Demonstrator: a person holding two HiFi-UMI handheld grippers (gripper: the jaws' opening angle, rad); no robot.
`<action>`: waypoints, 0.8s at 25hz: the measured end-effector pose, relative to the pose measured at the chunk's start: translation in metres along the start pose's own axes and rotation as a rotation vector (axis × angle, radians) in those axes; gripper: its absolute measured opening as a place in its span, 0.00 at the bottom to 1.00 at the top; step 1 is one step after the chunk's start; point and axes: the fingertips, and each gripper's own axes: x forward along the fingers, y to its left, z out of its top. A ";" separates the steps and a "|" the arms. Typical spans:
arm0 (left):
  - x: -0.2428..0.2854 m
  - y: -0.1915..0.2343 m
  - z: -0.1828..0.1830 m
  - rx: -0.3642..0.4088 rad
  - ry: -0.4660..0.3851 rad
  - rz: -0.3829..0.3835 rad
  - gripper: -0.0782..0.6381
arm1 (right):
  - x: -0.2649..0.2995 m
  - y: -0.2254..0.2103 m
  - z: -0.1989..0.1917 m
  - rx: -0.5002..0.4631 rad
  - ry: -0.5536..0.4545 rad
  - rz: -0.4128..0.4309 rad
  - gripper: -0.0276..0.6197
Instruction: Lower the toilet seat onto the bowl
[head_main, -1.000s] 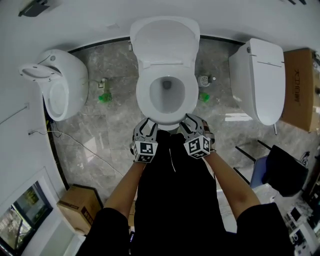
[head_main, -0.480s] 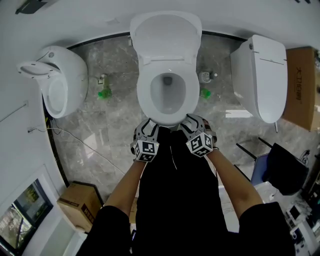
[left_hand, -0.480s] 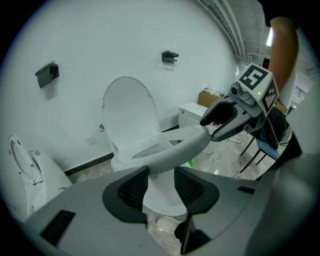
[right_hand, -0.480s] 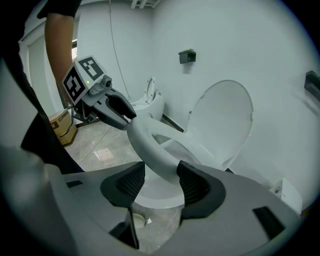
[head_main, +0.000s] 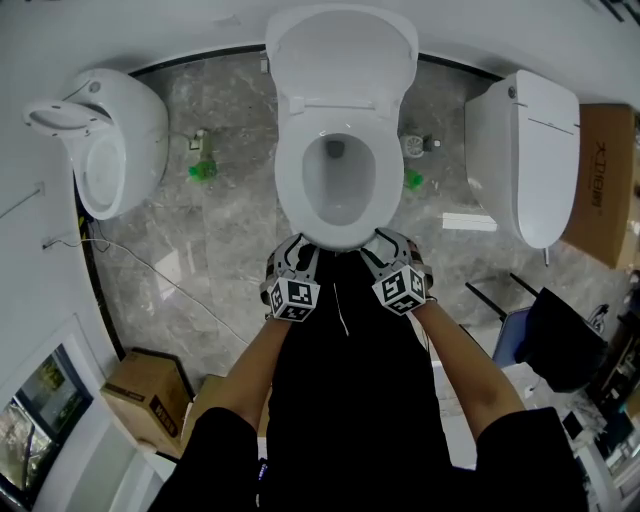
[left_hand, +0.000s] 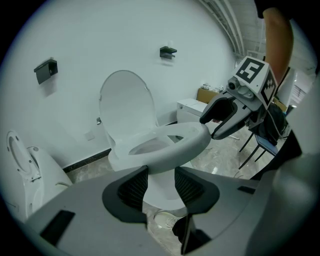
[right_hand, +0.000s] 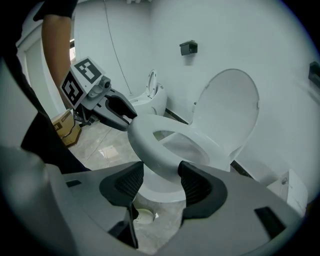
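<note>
The white toilet seat (head_main: 290, 185) lies flat on the bowl, and the lid (head_main: 340, 55) stands up against the wall behind it. Both grippers are at the seat's front rim. My left gripper (head_main: 296, 248) sits at the front left with its jaws apart, the rim (left_hand: 180, 145) lying between them. My right gripper (head_main: 380, 245) sits at the front right. Its jaws are opening around the rim (right_hand: 150, 145), and the pads stand clear of it. In each gripper view the other gripper shows straddling the seat's edge.
A second toilet (head_main: 105, 150) stands at the left and a third (head_main: 530, 150) at the right. Cardboard boxes sit at the lower left (head_main: 150, 405) and far right (head_main: 605, 180). A dark chair (head_main: 560, 340) is at the right. A thin cable (head_main: 150, 270) runs over the marble floor.
The head view has drifted a little. Both grippers stay at the seat's front rim, and the seat has not visibly moved.
</note>
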 end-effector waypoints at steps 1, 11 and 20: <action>0.002 -0.001 -0.003 0.002 0.001 -0.004 0.34 | 0.002 0.001 -0.001 0.012 0.000 0.009 0.40; 0.012 -0.008 -0.023 0.012 0.049 -0.015 0.36 | 0.013 0.010 -0.016 0.055 0.017 0.029 0.40; 0.022 -0.015 -0.040 0.008 0.120 -0.050 0.36 | 0.025 0.016 -0.031 0.083 0.023 0.012 0.40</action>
